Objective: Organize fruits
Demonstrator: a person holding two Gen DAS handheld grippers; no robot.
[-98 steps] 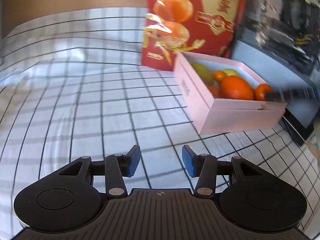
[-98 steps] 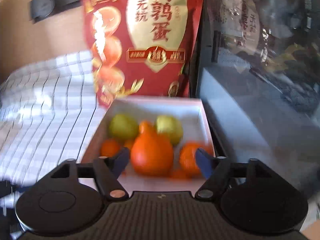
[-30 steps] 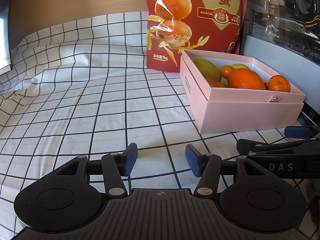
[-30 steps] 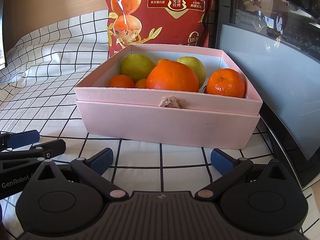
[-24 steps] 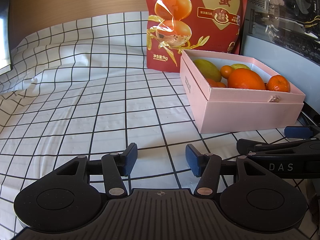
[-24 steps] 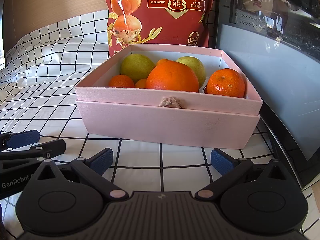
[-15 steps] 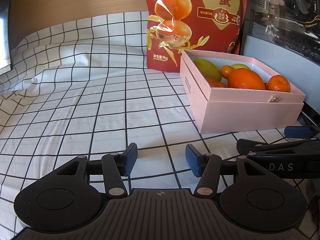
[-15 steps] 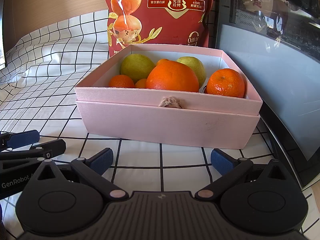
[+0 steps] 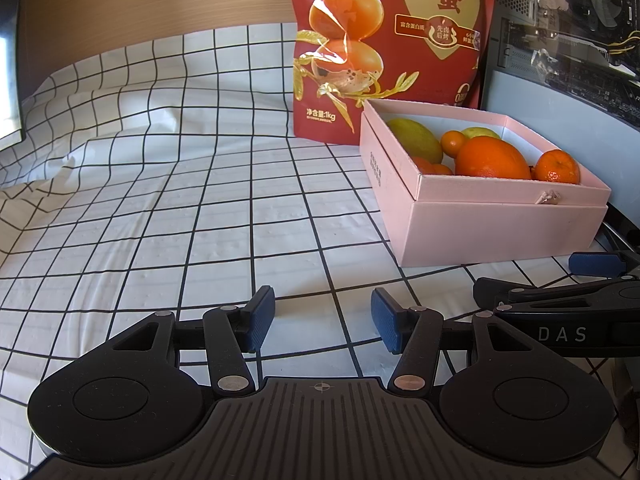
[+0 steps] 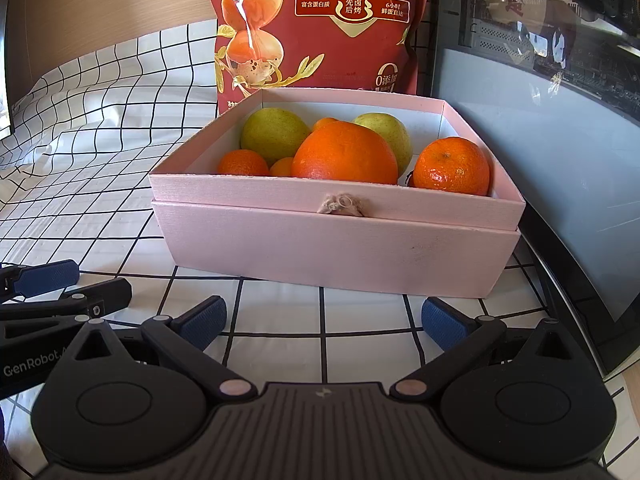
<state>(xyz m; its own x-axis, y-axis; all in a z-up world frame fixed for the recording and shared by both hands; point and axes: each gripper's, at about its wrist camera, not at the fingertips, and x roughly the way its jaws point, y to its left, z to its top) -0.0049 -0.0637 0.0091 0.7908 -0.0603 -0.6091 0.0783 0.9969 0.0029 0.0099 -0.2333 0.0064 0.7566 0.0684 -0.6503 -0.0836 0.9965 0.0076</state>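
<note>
Facing pink box (image 10: 336, 240) of fruit dead ahead and just beyond right gripper (image 10: 323, 320), jaws wide, empty; left gripper (image 9: 322, 320) likewise empty, box far right.

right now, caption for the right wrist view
Open right gripper facing a pink box of oranges, tangerines and pears on a checked cloth.

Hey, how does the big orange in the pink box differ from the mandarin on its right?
The big orange is clearly larger than the mandarin. The big orange sits mid-box at the front wall, against the green fruits; the mandarin sits apart in the right front corner. The mandarin shows a small dimple facing the camera; the big orange shows none. Both are orange citrus, inside the pink box.
</note>
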